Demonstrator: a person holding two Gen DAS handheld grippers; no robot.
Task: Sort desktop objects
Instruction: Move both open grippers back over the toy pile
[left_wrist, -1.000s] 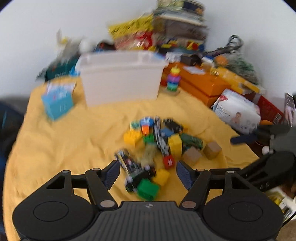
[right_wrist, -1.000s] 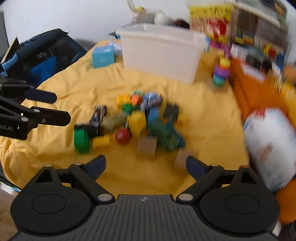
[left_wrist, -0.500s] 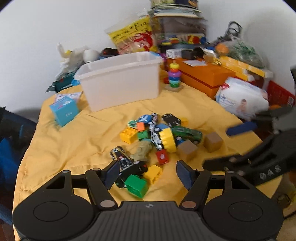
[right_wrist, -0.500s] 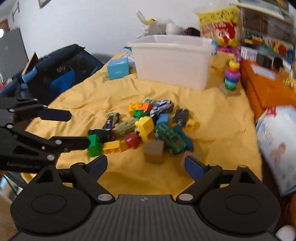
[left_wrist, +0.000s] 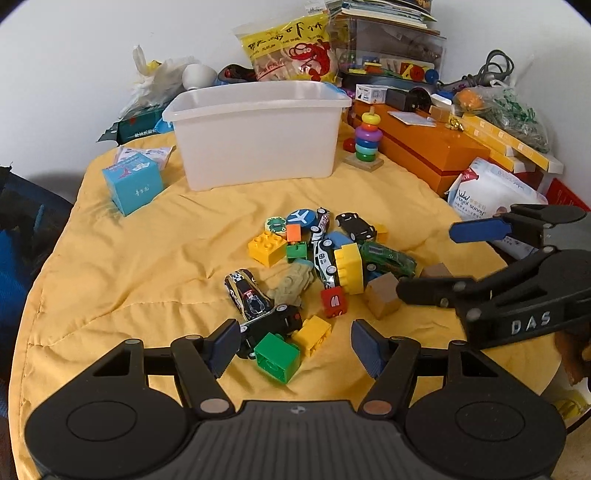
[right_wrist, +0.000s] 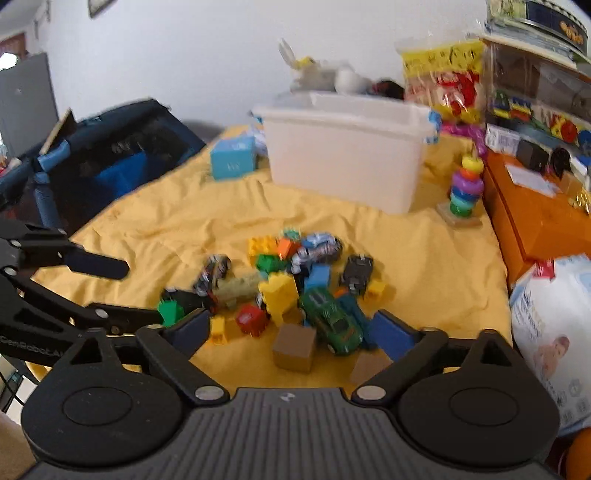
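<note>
Both jaws wide, empty: left gripper (left_wrist: 293, 341) over green brick (left_wrist: 277, 356), right gripper (right_wrist: 293, 330) over brown cube (right_wrist: 294, 348). Toy heap (left_wrist: 317, 266) mid-cloth, near front edge, white bin (left_wrist: 258, 129) toward back edge. Risk, as judged: tight packing, a closing finger could nudge neighbours or pinch two.

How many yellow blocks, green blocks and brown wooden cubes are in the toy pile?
yellow blocks: 4
green blocks: 2
brown wooden cubes: 2
Total: 8
</note>
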